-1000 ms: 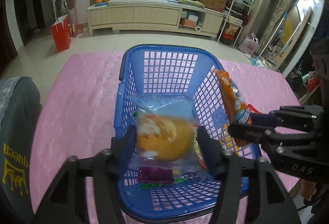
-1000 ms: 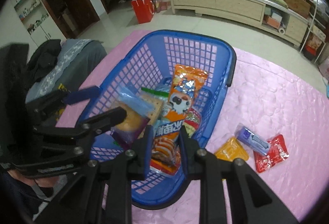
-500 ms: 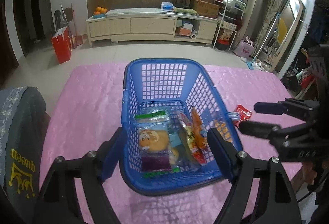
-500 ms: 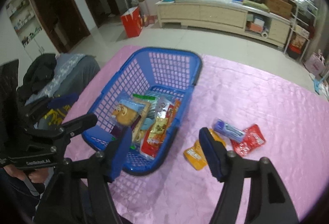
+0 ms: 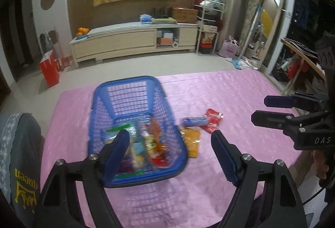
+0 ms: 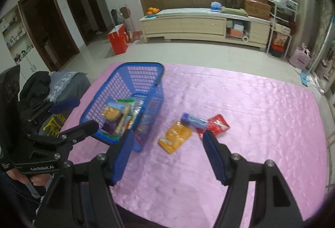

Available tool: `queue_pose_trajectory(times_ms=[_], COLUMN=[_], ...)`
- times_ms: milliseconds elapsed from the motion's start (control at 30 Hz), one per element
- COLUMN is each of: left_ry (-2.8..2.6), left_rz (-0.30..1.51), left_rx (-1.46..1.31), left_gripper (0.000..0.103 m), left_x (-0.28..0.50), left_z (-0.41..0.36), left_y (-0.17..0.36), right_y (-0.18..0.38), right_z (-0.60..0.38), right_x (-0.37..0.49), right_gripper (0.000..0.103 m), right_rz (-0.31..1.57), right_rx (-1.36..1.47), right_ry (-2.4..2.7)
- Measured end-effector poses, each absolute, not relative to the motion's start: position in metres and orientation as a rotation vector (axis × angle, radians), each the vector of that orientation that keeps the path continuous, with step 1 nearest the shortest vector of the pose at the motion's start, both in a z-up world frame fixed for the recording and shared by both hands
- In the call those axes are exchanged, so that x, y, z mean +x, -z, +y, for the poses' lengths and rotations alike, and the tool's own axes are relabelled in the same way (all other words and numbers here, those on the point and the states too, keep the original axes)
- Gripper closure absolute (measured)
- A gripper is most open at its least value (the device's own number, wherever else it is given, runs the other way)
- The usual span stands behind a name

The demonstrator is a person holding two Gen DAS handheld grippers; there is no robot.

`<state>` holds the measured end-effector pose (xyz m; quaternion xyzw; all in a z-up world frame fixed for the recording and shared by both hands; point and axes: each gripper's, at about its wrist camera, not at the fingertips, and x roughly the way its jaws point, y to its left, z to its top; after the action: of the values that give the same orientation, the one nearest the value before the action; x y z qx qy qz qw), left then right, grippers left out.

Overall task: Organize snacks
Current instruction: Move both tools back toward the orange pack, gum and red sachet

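A blue plastic basket point(image 5: 125, 89) point(image 6: 146, 66) stands on the pink tablecloth and holds several snack packets, among them a bun in a clear bag point(image 6: 112, 113) and an orange-red packet point(image 5: 156, 144). To its right lie an orange packet point(image 5: 191, 141) point(image 6: 174, 136), a purple-blue bar point(image 5: 194, 121) point(image 6: 193, 120) and a red packet point(image 5: 212, 120) point(image 6: 216, 126). My left gripper point(image 5: 169, 140) is open and empty, above the basket's near right corner. My right gripper point(image 6: 168, 140) is open and empty, just short of the orange packet.
The pink tablecloth point(image 6: 261, 114) covers the whole table. A chair with dark clothes point(image 6: 41, 89) stands at the table's left. Beyond the far edge are floor, a red bag point(image 6: 118, 40) and a long low cabinet point(image 6: 201, 25).
Both grippers let go of their packets into the basket, opened wide and drew back and up. The view has swung right, so the three loose packets now show in both views.
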<state>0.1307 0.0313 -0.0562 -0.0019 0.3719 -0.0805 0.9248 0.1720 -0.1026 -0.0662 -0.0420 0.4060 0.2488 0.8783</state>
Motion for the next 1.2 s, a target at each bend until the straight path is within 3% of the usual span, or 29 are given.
queue_pose_trajectory(times_ms=[533,1200], left_ry=[0.239,0.171], left_rz=[0.830,0.978], left_rx=[0.159,0.331], left_gripper=[0.024,0.025], left_x=[0.165,0.234], left_z=[-0.081,-0.117], left_y=[0.103,0.220], right_y=[0.122,0.235], right_z=[-0.174,-0.180], right_x=[0.191,0.246], right_gripper=[0.031,0.031], right_rz=[0.900,1.037], right_rx=[-0.076,-0.005], right_ry=[-0.375,-0.340])
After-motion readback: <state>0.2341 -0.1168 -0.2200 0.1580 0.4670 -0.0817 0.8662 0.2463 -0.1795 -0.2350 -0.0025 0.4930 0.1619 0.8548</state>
